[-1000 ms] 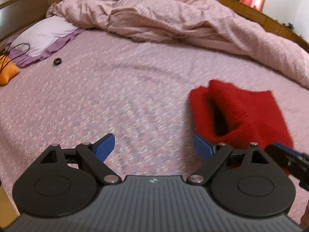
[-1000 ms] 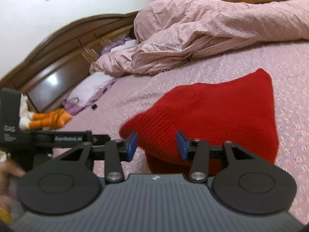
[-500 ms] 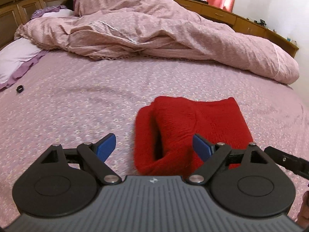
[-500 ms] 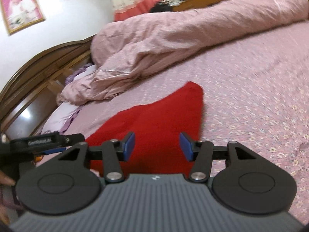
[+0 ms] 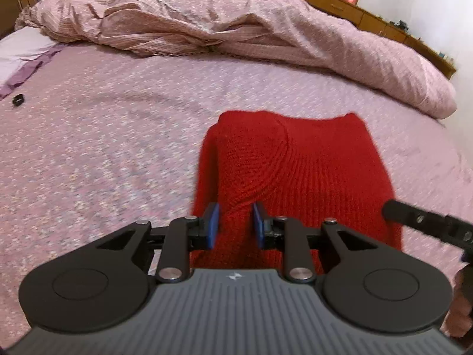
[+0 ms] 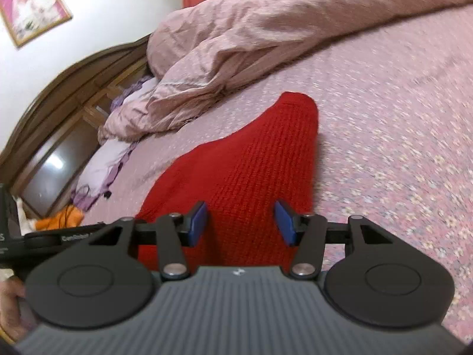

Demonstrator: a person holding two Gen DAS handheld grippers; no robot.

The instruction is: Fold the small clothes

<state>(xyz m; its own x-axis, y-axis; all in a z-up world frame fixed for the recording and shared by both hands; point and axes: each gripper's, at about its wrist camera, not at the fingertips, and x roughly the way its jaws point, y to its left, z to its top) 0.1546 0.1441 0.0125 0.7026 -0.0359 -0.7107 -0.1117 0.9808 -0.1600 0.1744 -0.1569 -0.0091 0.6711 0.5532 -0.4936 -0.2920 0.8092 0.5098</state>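
Observation:
A red knitted garment [image 5: 295, 171] lies partly folded on the pink bedsheet [image 5: 103, 153]. My left gripper [image 5: 235, 224] is at its near left edge, jaws narrowed around a raised fold of the knit. The garment also shows in the right wrist view [image 6: 251, 171], where my right gripper [image 6: 242, 222] is open, with its blue pads on either side of the near right part of the cloth. The tip of the right gripper [image 5: 414, 216] shows at the right of the left wrist view.
A rumpled pink duvet [image 5: 236, 23] lies across the far side of the bed. A white and purple pillow [image 5: 23, 56] and a small black object [image 5: 18, 100] are at the far left. An orange toy [image 6: 63, 219] and a wooden headboard [image 6: 59, 112] show at the left.
My left gripper has swung right onto the garment and its jaws have narrowed from wide open onto a fold. My right gripper has moved along the garment's right side and stays open.

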